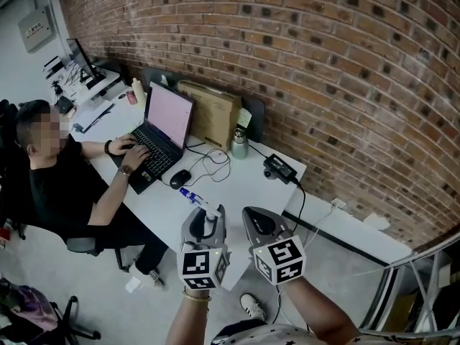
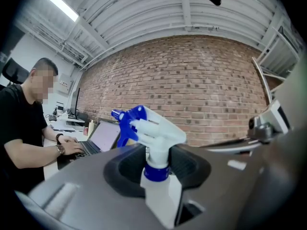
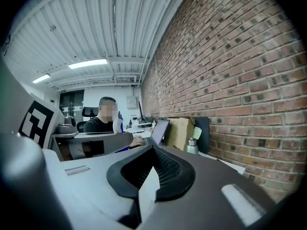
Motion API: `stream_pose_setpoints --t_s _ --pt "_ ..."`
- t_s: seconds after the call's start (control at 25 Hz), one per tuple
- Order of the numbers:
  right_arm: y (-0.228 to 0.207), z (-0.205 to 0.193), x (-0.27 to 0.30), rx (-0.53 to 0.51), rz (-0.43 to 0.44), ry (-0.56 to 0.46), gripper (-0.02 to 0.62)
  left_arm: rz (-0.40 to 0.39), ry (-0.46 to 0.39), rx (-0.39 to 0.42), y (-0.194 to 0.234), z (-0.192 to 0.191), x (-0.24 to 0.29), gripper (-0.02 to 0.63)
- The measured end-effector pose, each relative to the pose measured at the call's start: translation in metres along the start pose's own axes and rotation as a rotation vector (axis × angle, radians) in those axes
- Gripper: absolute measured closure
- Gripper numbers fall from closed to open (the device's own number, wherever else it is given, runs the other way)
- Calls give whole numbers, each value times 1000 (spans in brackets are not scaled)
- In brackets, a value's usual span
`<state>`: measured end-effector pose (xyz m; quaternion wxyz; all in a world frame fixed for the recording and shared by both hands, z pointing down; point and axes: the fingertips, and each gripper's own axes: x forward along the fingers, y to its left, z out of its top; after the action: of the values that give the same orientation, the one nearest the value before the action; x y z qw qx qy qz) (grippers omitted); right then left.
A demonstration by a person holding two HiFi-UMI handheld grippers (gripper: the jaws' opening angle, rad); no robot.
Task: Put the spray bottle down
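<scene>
Head view: the left gripper carries the spray bottle, whose blue nozzle points ahead toward the white bench. Both grippers hang off the bench's near edge, so the bare patch of top nearest the bottle lies forward of the jaws and lower, on this side of the mouse and the laptop. The right gripper rides just beside the left one, its jaws drawn to a point. A seated person types at the laptop.

Left gripper view: the jaws are partly apart and clamped on the spray bottle at its neck, just above the blue collar. The bottle's long axis stands upright, with the head above the left gripper and the body below it. I judge a forward reach and a straight lowering would seat the base flat.

Right gripper view: the right gripper has its jaws closed together with nothing between them. The left hand alone bears the bottle and is the one to place it.
</scene>
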<state>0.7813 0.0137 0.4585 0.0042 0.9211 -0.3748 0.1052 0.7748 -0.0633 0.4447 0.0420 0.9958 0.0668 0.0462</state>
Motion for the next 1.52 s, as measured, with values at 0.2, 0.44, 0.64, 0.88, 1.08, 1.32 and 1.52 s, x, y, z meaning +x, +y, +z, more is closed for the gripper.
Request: stream_pose_setpoints --t_s 0.2,0.44,0.64,0.88,1.08,1.32,1.52 --pt "-1 -3 5 6 4 -4 597 8 -26 9 3 -7 8 466" --pt "8 -4 3 18 9 -5 597 -16 42 11 2 -8 12 449" --pt "17 0 -7 2 13 -22 597 2 81 16 6 -13 7 392" --pt "34 4 -32 -12 17 -40 597 36 52 -63 10 -5 -32 384" --pt "58 0 -61 -18 33 -58 597 23 29 -130 -8 2 -90 532" --pt "96 -15 -102 -21 58 -63 597 54 60 -103 -24 -12 -152 597" --pt "123 -32 -138 -10 63 -66 597 37 79 -117 -34 -30 -197 598"
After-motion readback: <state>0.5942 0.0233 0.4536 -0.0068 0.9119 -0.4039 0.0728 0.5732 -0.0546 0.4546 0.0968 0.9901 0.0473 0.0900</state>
